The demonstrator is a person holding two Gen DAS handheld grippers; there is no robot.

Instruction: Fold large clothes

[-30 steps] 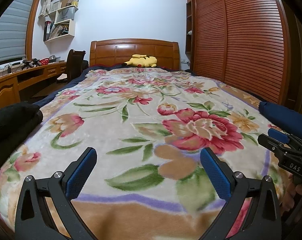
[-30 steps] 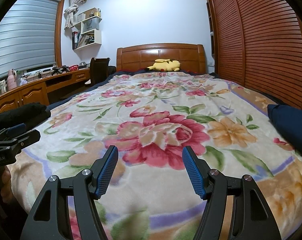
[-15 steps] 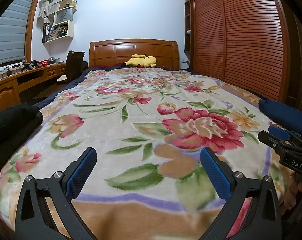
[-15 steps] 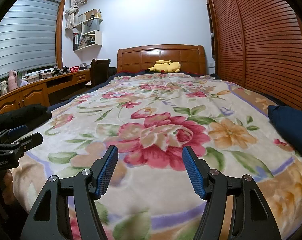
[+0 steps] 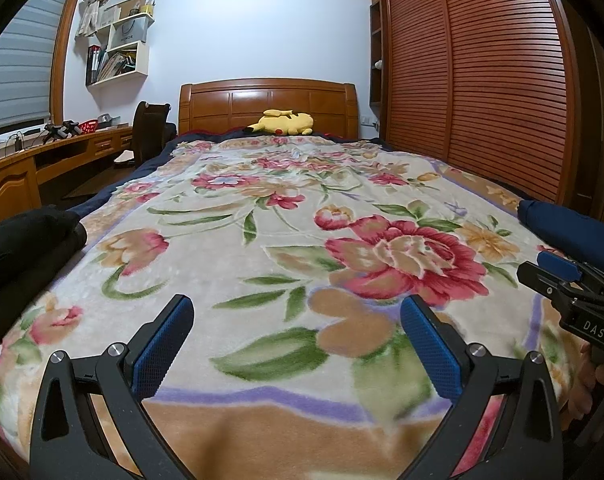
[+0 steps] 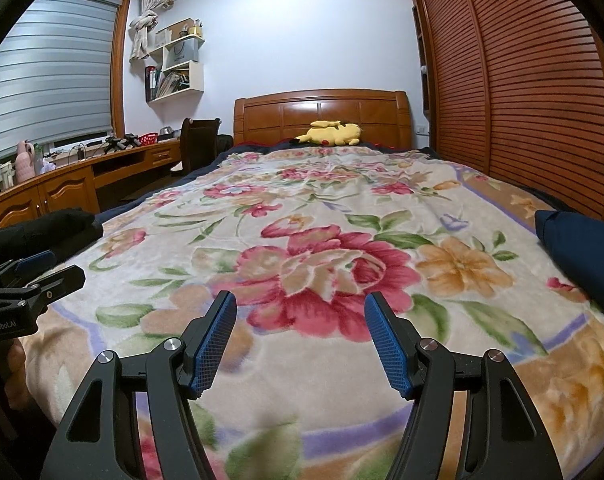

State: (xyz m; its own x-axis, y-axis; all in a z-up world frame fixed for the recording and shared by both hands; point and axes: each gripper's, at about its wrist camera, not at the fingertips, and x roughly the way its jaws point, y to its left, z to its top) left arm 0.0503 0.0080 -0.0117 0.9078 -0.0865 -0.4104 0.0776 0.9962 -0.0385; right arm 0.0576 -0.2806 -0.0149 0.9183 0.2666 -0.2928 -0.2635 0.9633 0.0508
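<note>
Both tools are spread apart and hold nothing above the near end of the floral blanket (image 5: 262, 248). The black garment (image 5: 26, 240) lies at the near left edge, left of the left gripper (image 5: 298, 344), which is nearer to it. The navy garment (image 6: 582, 248) lies at the right edge, nearer to the right gripper (image 6: 300, 340).

Blanket (image 5: 238, 248): cream w/ red/pink & orange flowers, green leaves, purple stripe, tan border; garment at left (image 5: 26, 236): black; garment at right (image 5: 570, 232): navy; plush toy (image 5: 284, 122): yellow; headboard (image 5: 268, 106): orange-brown wood; gripper pads (image 5: 164, 346): blue, dotted texture.
</note>
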